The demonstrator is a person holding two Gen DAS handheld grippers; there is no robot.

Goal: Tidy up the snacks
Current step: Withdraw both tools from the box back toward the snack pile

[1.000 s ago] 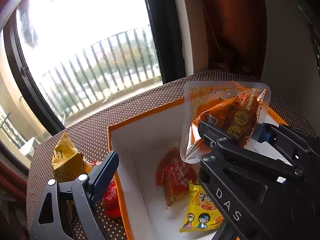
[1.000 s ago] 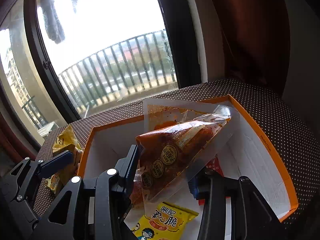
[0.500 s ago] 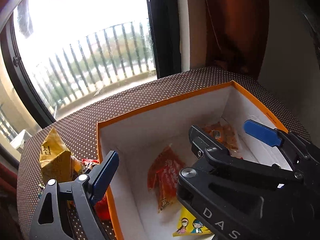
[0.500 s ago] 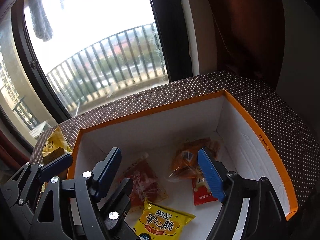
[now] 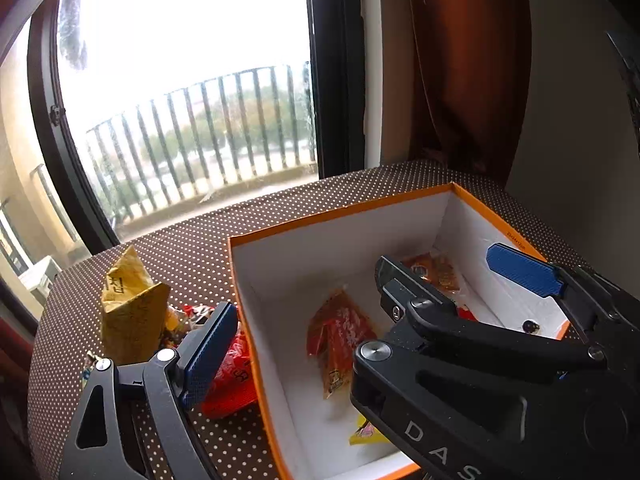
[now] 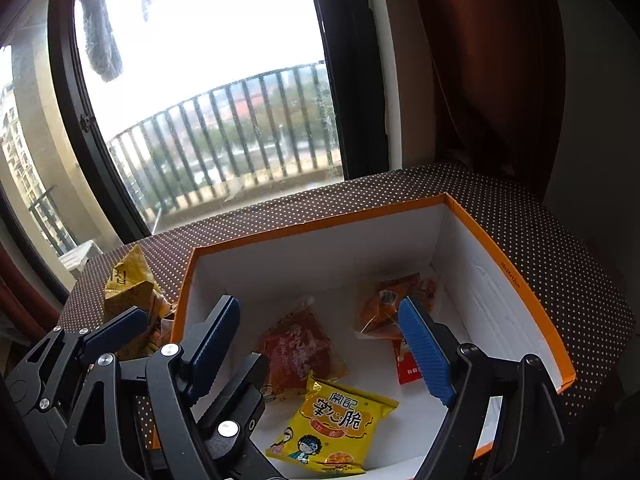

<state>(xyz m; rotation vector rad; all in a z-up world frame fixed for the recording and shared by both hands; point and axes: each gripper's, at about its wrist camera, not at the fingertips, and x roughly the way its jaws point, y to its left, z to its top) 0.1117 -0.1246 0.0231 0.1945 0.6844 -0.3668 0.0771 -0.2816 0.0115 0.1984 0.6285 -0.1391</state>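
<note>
Lying in the box: four snack packs. A yellow pack (image 6: 336,424) with cartoon kids is at the lower middle of the right claw's view. A red pack (image 6: 300,352) is just above and left of it. An orange pack (image 6: 384,300) is near the far right corner. A small red pack (image 6: 406,364) peeks out from under the orange one.
Box: the box (image 6: 320,220) is white inside with an orange rim. It sits on the surface, and its top is not covered.
Snacks outside: a yellow bag (image 5: 128,312) stands at the left of the left claw's view. A red pack (image 5: 230,376) lies against the box's left wall.
Right claw: the right claw (image 6: 318,312) has just been opening. It is wide now, above the box, and its blue pads touch no pack.
Left claw: the left claw (image 5: 320,316) is wide too and holds nothing. One finger is over the snacks outside the box.
Surface: the surface (image 5: 192,248) has a brown cloth with white dots.
Behind: a big window (image 5: 180,80) with railings is at the upper left. A dark red curtain (image 5: 460,60) is at the upper right.
</note>
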